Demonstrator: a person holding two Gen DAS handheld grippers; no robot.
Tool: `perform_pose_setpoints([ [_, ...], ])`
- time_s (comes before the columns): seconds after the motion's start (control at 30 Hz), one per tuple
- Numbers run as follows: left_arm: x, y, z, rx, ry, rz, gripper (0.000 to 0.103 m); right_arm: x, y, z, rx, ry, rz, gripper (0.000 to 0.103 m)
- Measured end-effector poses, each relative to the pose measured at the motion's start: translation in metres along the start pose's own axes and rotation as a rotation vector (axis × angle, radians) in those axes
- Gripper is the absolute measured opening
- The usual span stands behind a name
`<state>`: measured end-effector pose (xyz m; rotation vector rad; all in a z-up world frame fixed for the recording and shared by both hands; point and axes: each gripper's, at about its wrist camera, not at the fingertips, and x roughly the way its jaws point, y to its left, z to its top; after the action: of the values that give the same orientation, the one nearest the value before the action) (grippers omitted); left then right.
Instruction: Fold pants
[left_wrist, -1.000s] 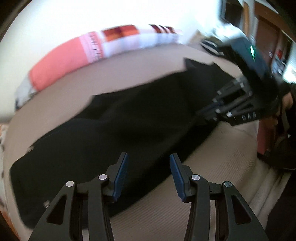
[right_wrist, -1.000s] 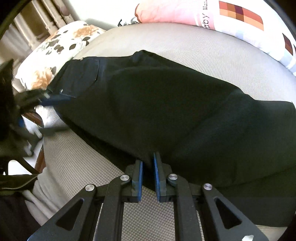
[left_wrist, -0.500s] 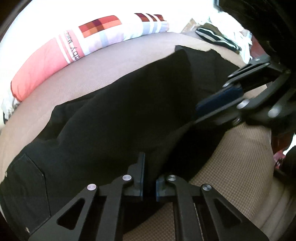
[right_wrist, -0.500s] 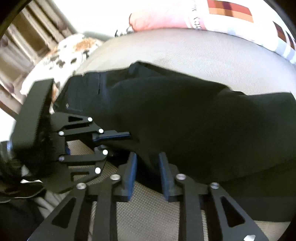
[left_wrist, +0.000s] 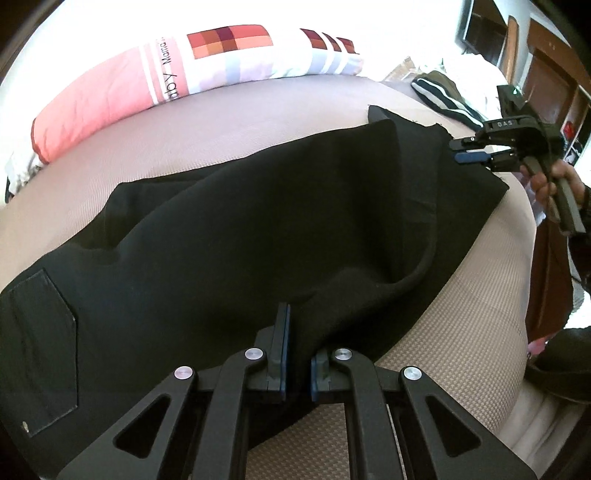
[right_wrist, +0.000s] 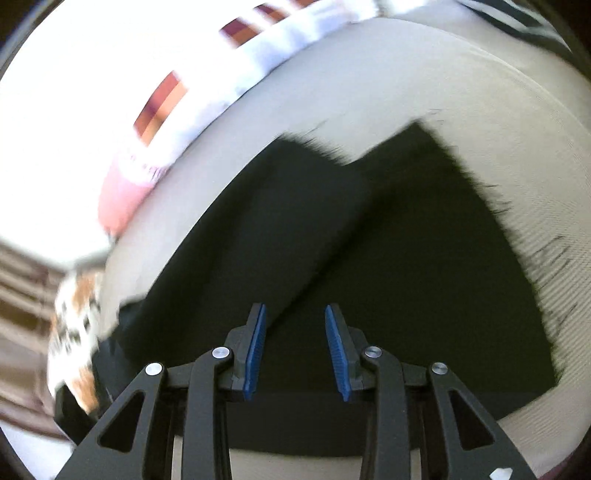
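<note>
On the beige bed (left_wrist: 461, 314), the black pants (left_wrist: 229, 229) lie spread lengthwise, their back pocket at the left in the left wrist view and the leg ends running off to the far right. Beyond the pants, along the bed's far edge, rests a long pink and white pillow (left_wrist: 155, 77) with a checked patch; past the leg ends lies a dark striped garment (left_wrist: 439, 98). The right wrist view is blurred, but it shows the pants (right_wrist: 388, 240) filling the middle of the frame, the pillow (right_wrist: 155, 147) beyond them and a floral cushion (right_wrist: 74, 325) off their left end.

The left gripper (left_wrist: 297, 350) sits at the near edge of the pants, its jaws closed down on a raised ridge of black fabric that stands up between the blue pads. The right gripper (right_wrist: 295, 350) hangs over the leg part of the pants with its jaws parted wide and nothing between them; the cloth lies below and ahead of the fingertips. In the left wrist view the same gripper (left_wrist: 471, 149) appears at the hem end of the pants, held in the person's hand (left_wrist: 554, 181).
</note>
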<state>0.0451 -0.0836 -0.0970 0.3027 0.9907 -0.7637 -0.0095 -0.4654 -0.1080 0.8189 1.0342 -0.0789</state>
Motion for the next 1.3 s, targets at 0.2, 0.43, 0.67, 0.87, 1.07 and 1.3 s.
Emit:
perform_pose_setpoints([
  [0.2,0.002,0.004,0.000,-0.052,0.014,-0.014,0.008,0.005,-0.031,0.029,0.126,-0.078,0.044,0.031],
  [0.43,0.002,0.003,0.001,-0.061,0.020,-0.003,0.009,0.010,-0.040,0.058,0.170,-0.114,0.070,0.004],
  [0.67,0.000,-0.012,0.002,0.032,0.006,0.038,0.009,-0.068,-0.010,0.030,-0.010,-0.271,-0.121,0.003],
  [0.87,0.007,-0.031,0.002,0.150,0.007,0.055,0.010,-0.086,-0.060,-0.031,0.051,-0.231,-0.333,0.003],
  [1.07,0.009,-0.030,-0.001,0.207,0.009,0.044,0.010,-0.082,-0.083,-0.053,0.123,-0.225,-0.341,0.002],
  [1.3,0.007,-0.032,-0.004,0.239,0.019,0.038,0.013,-0.075,-0.079,-0.055,0.091,-0.193,-0.380,0.006],
])
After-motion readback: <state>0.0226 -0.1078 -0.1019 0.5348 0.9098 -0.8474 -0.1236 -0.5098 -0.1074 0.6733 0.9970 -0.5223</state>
